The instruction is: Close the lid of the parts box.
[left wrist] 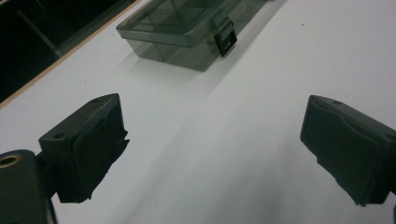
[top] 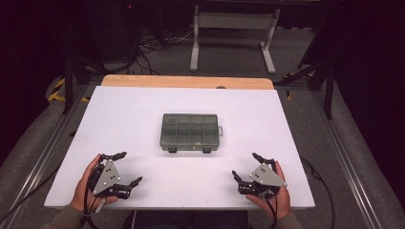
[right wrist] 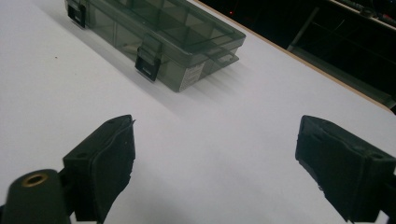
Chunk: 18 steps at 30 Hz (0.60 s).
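Smoky grey translucent plastic marks your one target, the compartment box (top: 190, 132), lying flat and closed near the middle of the white bench (top: 119, 114). Starting at the left, your left claw (top: 129, 168) sits low near the front edge of the bench, held in your left hand (top: 88, 183), with its jaws spread wide apart and nothing between them. The box lies ahead of it and off to the right, well apart from the jaws; in the left gripper view the box (left wrist: 187, 28) sits at the top, beyond the gap of bare bench, with one black latch (left wrist: 224, 37) facing the claw. Moving right, your right claw (top: 244, 167) rests near the front edge too, gripped by your right hand (top: 279, 191), jaws likewise parted and empty. The box is ahead and to its left, well apart; in the right gripper view the box (right wrist: 159, 37) shows two black latches (right wrist: 148, 63) on its near wall. Count: one box, two latches, two claws, both empty. Through the lid you can see dividers, but their exact number is hard to tell.
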Tool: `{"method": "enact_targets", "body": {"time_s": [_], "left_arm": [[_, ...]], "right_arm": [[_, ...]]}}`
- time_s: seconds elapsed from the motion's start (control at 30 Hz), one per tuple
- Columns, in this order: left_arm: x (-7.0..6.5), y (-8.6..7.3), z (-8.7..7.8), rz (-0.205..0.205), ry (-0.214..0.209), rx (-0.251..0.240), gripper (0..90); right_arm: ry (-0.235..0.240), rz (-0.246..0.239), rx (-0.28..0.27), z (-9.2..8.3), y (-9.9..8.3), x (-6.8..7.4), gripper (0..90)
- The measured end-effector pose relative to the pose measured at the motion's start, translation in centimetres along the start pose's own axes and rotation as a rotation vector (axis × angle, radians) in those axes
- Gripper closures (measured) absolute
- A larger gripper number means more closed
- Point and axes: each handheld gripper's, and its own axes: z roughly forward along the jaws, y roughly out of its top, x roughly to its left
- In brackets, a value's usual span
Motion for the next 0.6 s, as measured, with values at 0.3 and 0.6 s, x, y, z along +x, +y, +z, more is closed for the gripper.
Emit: {"method": "enact_targets", "body": {"time_s": [0.3, 0.6], "left_arm": [[0.31, -0.84, -0.4, -0.035, 0.004, 0.007, 7.4], [0.16, -0.7, -0.47, -0.028, 0.002, -0.004, 7.4]], "right_arm": [[0.013, 0.016, 0.001, 0.01, -0.34, -0.04, 12.9], [0.021, 0.002, 0.001, 0.09, -0.32, 0.18, 12.9]]}}
